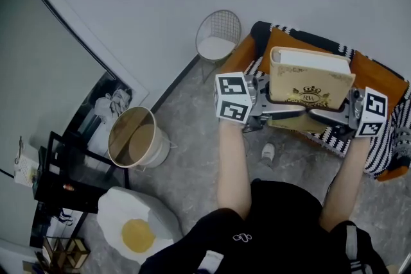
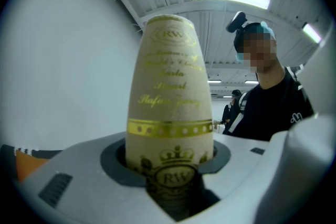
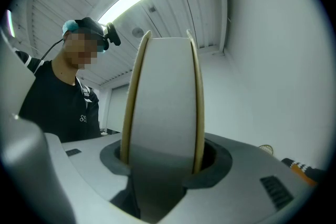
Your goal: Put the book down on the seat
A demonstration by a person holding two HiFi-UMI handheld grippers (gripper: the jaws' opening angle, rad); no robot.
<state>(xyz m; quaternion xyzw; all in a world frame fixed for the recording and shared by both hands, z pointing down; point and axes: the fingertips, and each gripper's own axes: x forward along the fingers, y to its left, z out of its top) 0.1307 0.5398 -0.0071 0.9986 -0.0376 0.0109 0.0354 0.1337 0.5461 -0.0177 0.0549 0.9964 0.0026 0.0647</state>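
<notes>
I hold a thick beige book [image 1: 311, 81] with a gold crown emblem upright between both grippers, above the orange seat [image 1: 377, 77] draped with a black-and-white striped blanket [image 1: 389, 141]. My left gripper [image 1: 277, 110] is shut on the spine end. In the left gripper view the spine [image 2: 170, 92] with its gold lettering stands up out of the left gripper [image 2: 173, 168]. My right gripper [image 1: 329, 116] is shut on the opposite end. There the white page edges [image 3: 163, 107] rise between the covers, clamped by the right gripper [image 3: 163, 168].
A white wire basket [image 1: 218, 35] stands by the wall left of the seat. A round bin [image 1: 133, 137], a fried-egg cushion [image 1: 137, 226], a black shelf [image 1: 58, 184] and a leaning picture [image 1: 106, 102] are on the floor at left. A shoe [image 1: 268, 153] lies below the book.
</notes>
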